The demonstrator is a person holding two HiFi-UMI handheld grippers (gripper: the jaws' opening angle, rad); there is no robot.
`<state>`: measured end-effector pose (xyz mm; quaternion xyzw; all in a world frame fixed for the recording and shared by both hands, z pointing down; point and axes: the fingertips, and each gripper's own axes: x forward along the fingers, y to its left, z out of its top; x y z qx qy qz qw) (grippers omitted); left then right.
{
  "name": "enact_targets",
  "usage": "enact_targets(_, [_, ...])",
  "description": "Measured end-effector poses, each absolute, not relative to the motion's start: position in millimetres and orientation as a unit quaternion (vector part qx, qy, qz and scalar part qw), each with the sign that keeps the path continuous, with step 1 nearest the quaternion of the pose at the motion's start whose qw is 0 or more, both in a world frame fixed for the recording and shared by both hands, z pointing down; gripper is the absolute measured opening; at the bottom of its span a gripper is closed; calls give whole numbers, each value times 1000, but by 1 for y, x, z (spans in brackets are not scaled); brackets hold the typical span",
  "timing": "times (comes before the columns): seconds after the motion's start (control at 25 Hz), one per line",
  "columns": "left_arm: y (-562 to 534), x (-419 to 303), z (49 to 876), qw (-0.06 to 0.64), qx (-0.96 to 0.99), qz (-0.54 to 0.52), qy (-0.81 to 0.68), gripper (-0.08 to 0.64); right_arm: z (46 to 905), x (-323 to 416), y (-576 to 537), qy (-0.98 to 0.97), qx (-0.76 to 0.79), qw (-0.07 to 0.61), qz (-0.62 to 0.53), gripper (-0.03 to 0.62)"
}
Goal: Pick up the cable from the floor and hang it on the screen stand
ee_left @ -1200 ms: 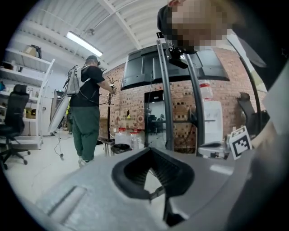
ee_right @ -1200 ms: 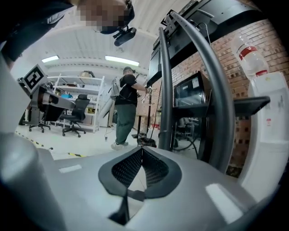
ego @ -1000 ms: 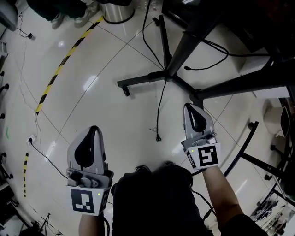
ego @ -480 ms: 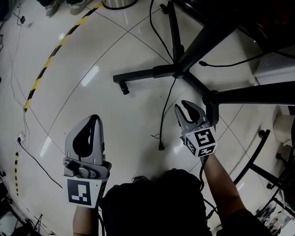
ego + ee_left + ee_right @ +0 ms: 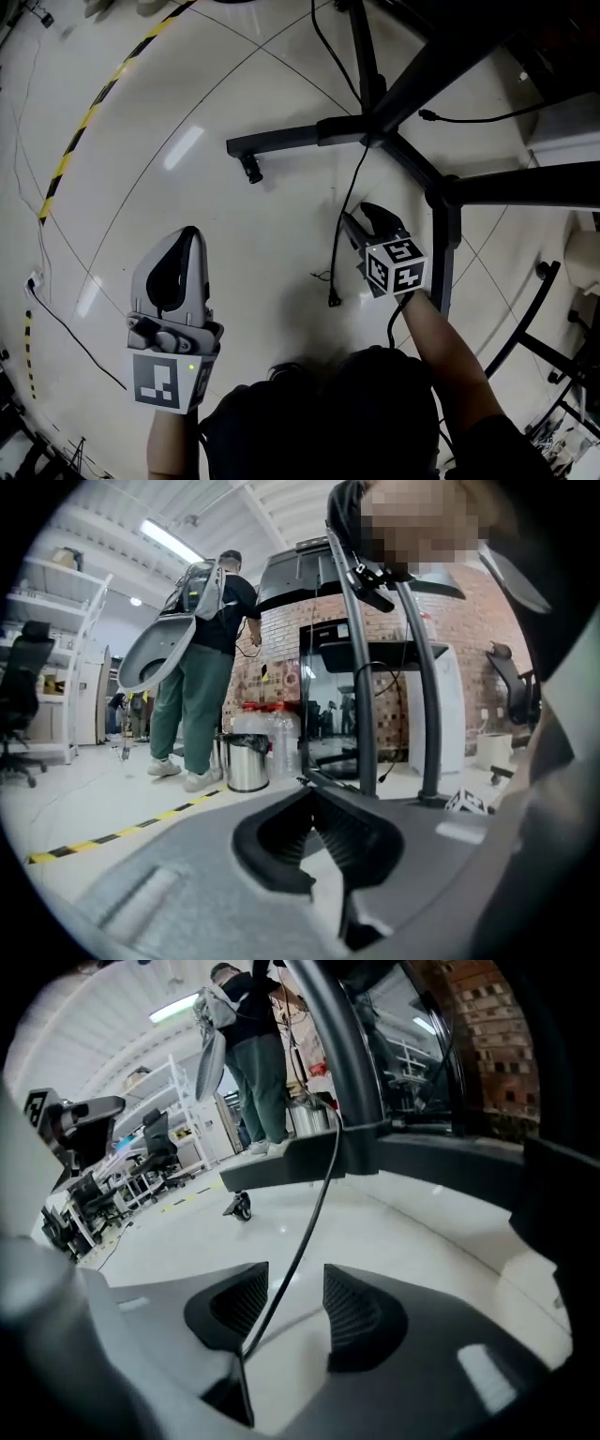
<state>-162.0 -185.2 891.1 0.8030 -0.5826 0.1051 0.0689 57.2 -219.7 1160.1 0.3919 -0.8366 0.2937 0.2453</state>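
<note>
Right gripper (image 5: 286, 1299) fingers (image 5: 354, 1312), just opening, straddle the cable (image 5: 319, 1199).

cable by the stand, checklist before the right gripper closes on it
1. Right gripper open: ok. Its jaws have just been opening.
2. Cable between the jaws: ok. The right gripper view shows it running between the pads, and they are not pressing on it.
3. Loose end lying free: ok.
4. Far end free of the stand: cannot tell. The cable runs up to the hub and out of sight.
5. Left gripper out of the way: ok. It is shut, empty and off to the side.
</note>
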Motion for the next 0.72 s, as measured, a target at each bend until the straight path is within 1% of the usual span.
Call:
enact_targets(0.04, [-185,-163,892,70,802,104,-583,6,1167,55,-218,-833,388,251,304,192])
enact_targets(0.32, [-189,-159,897,61,806,106,-579,6,1191,35,-215,-835,363,274,310,191])
enact_targets(0.56, [-189,-158,897,62,808,109,-575,6,1198,31,-212,-822,361,292,329,85])
enact_targets(0.72, [-188,-158,898,65,807,109,-576,6,1194,30,-212,-824,359,278,338,69])
